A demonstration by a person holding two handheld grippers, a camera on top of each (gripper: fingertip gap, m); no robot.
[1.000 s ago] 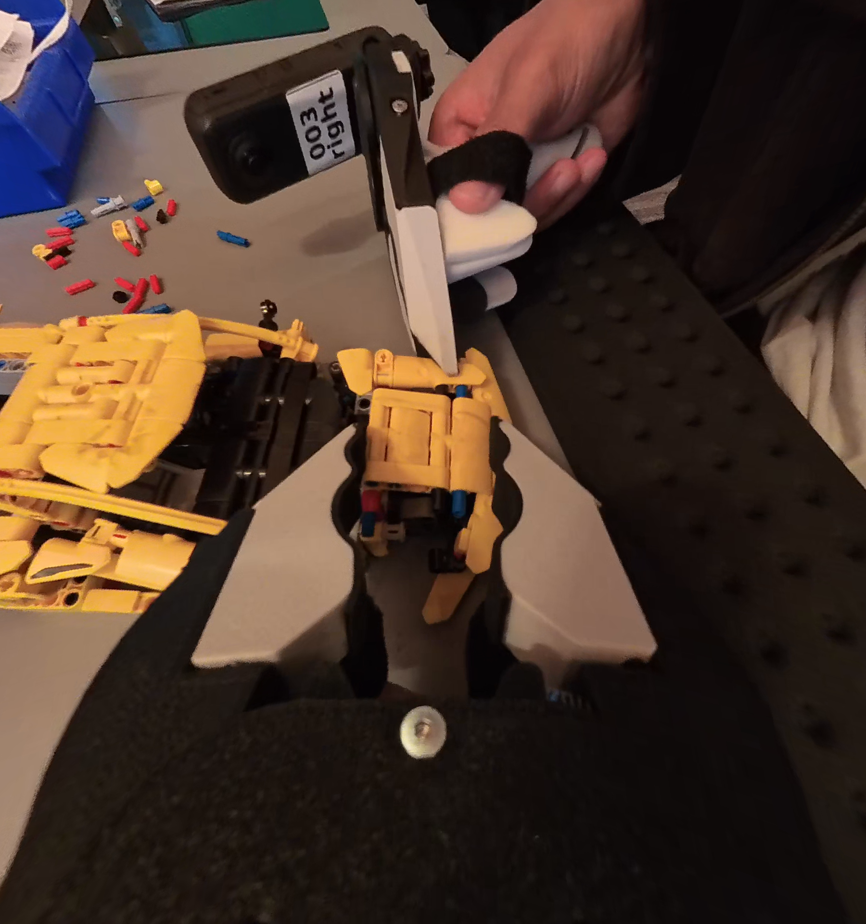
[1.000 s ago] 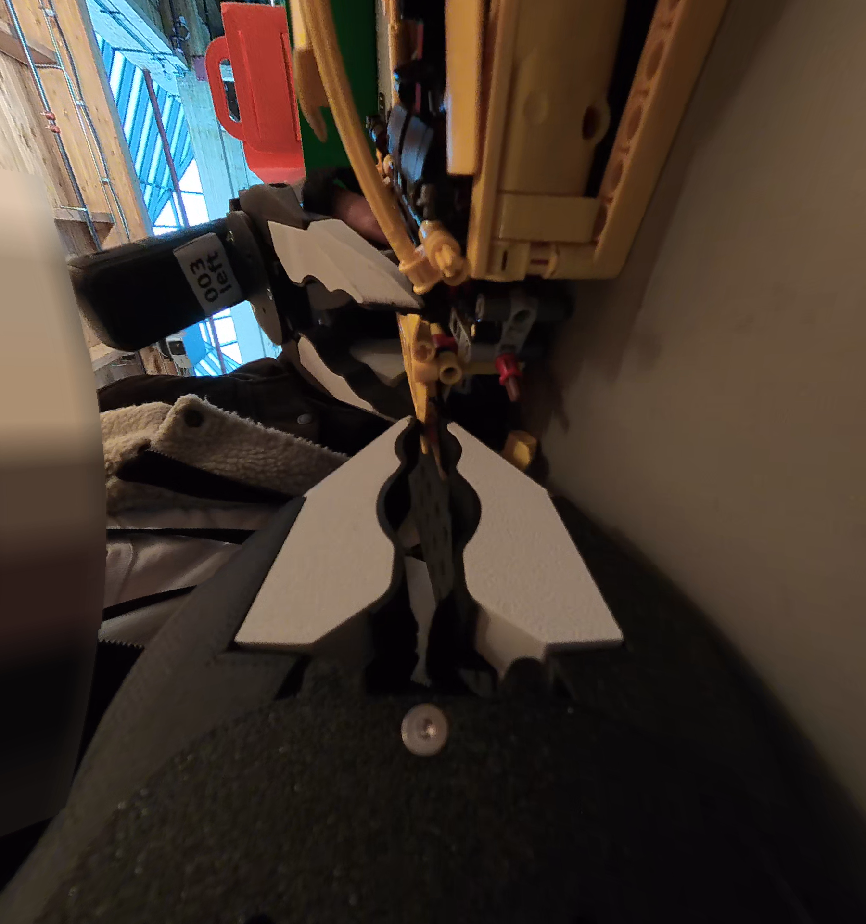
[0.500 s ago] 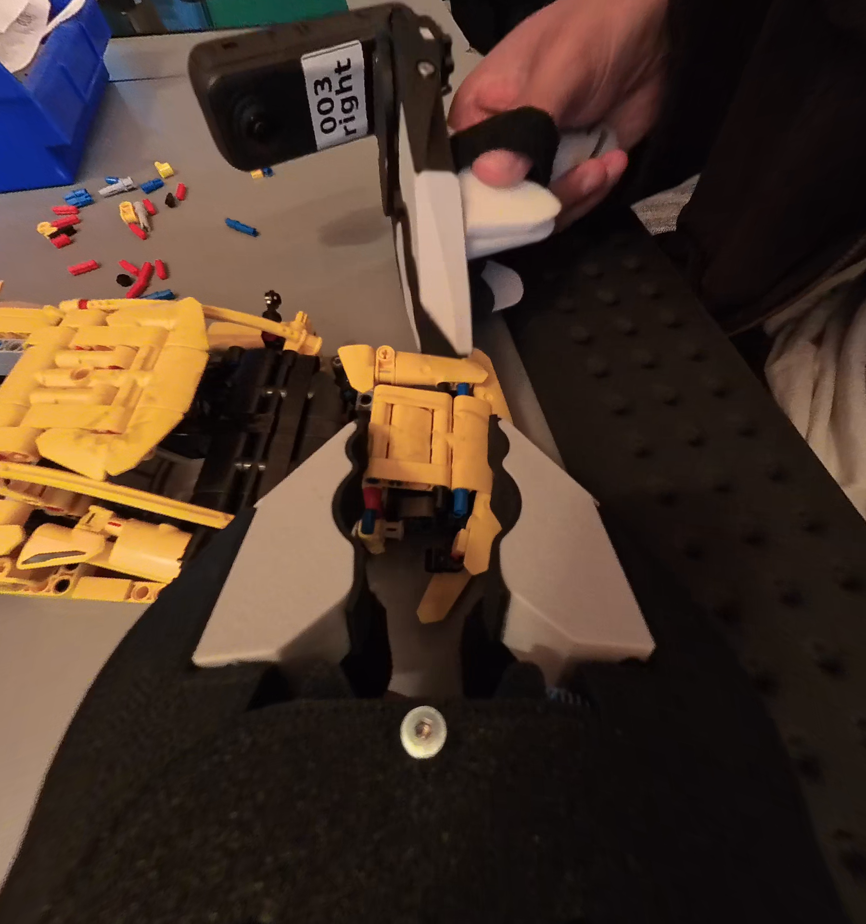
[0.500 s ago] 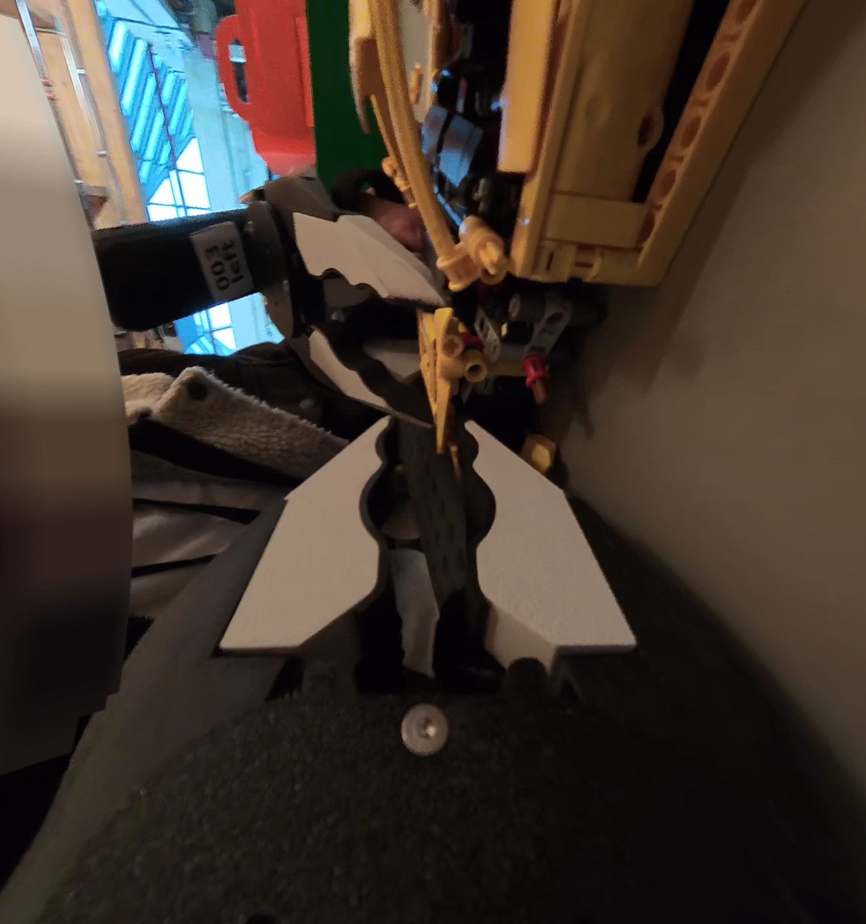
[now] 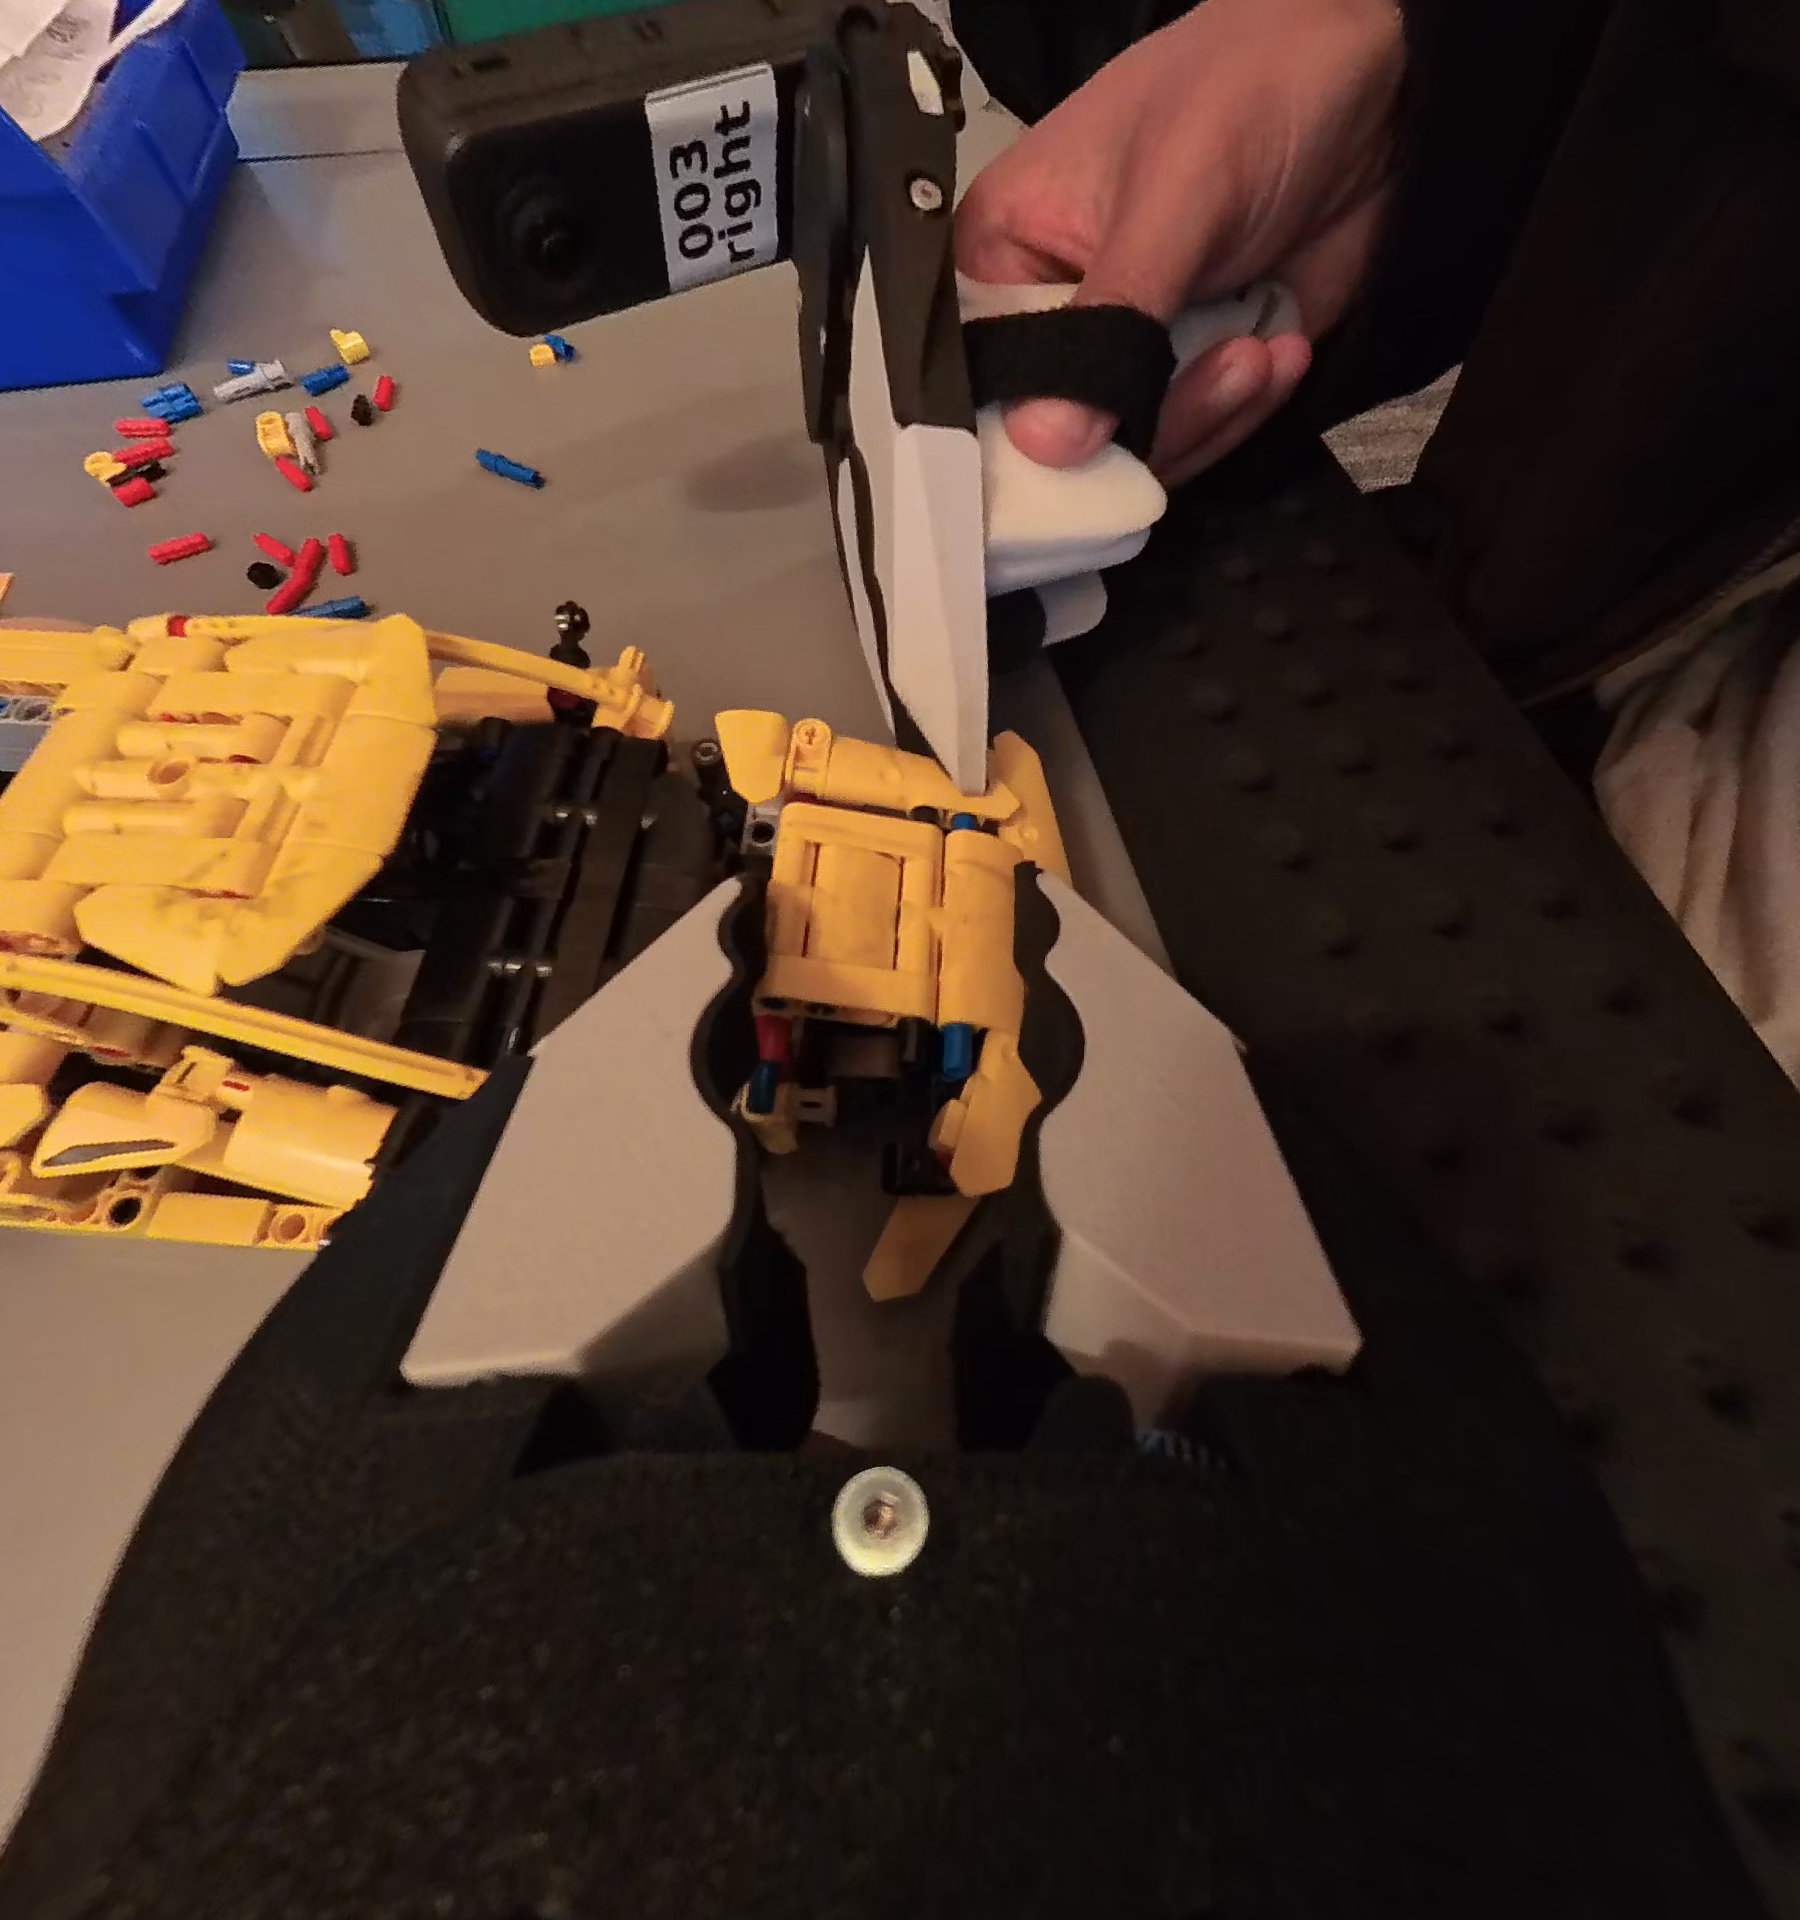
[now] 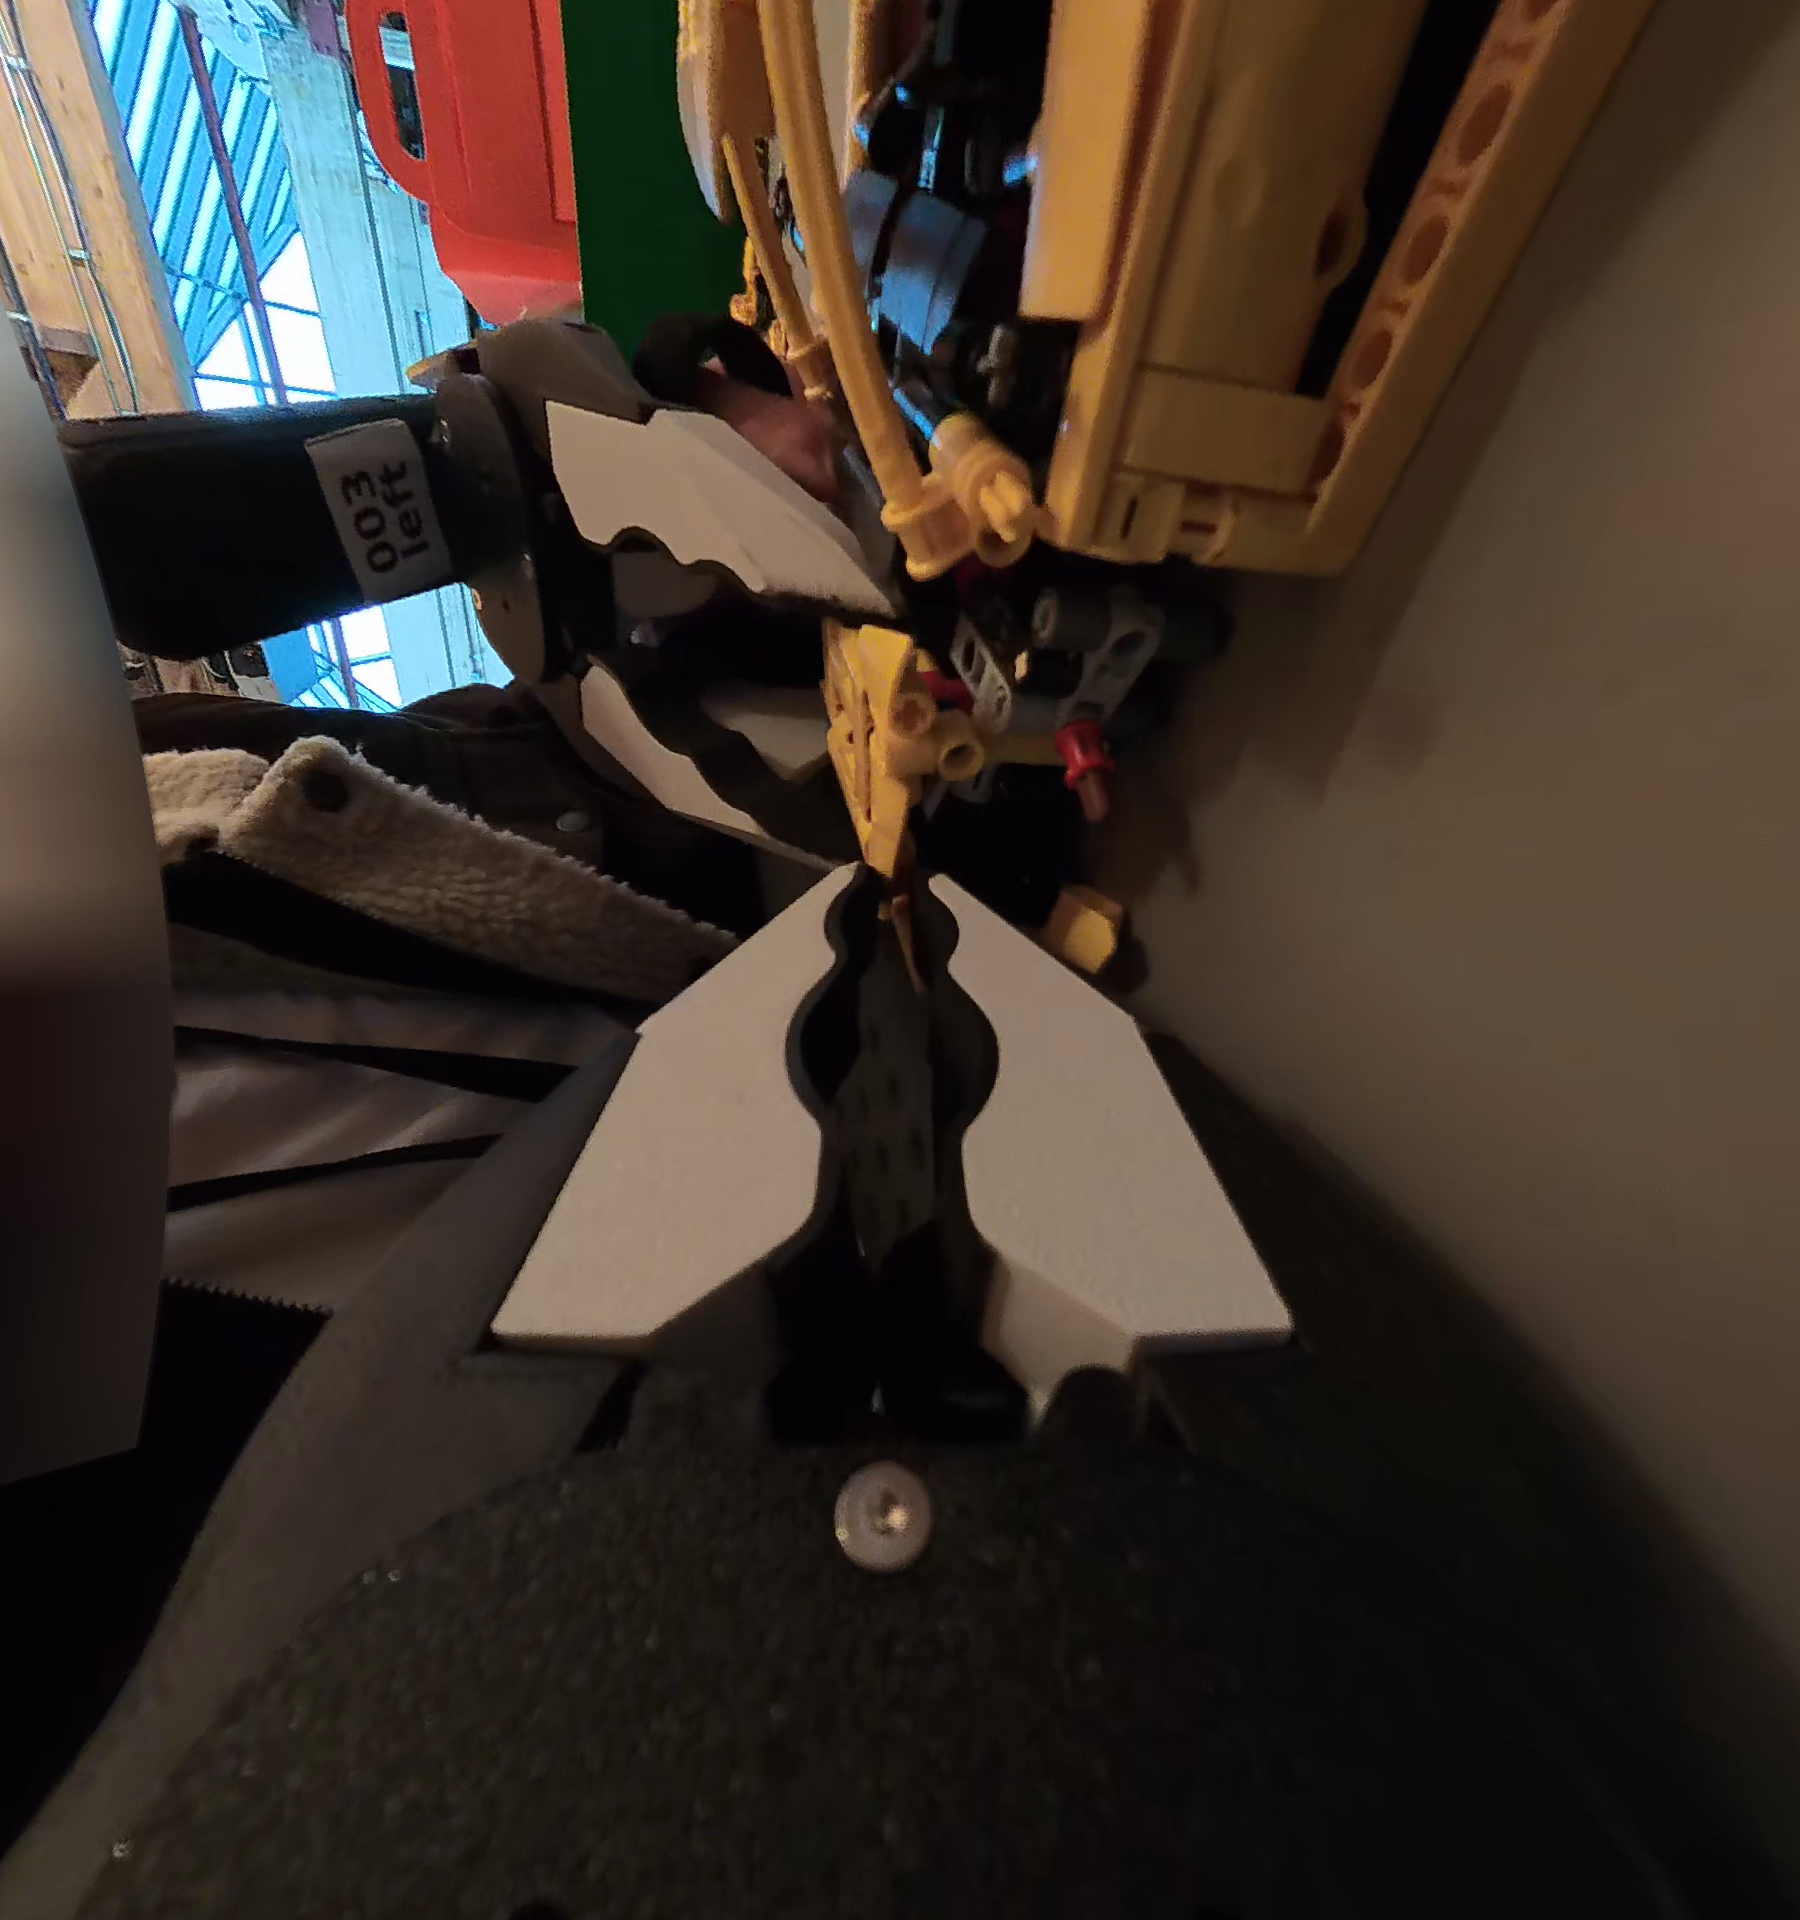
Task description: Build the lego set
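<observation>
Two grippers work on one small yellow lego block [image 5: 885,935]. The left gripper [image 5: 891,1013] jaws squeeze its sides to keep it steady on the bench [image 5: 667,436]. At 12 o'clock, the right gripper [image 5: 963,769] jaws, nearly shut, pinch its thin yellow tab [image 6: 891,831].

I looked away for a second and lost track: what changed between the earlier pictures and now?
The right tongs lifted off the far end of the small yellow sub-assembly half a second ago and have come back down onto its thin yellow end piece, nearly shut; a firm pinch isn't clear. The left tongs stayed clamped around it, and the big yellow model and loose pins lie unmoved.
</observation>
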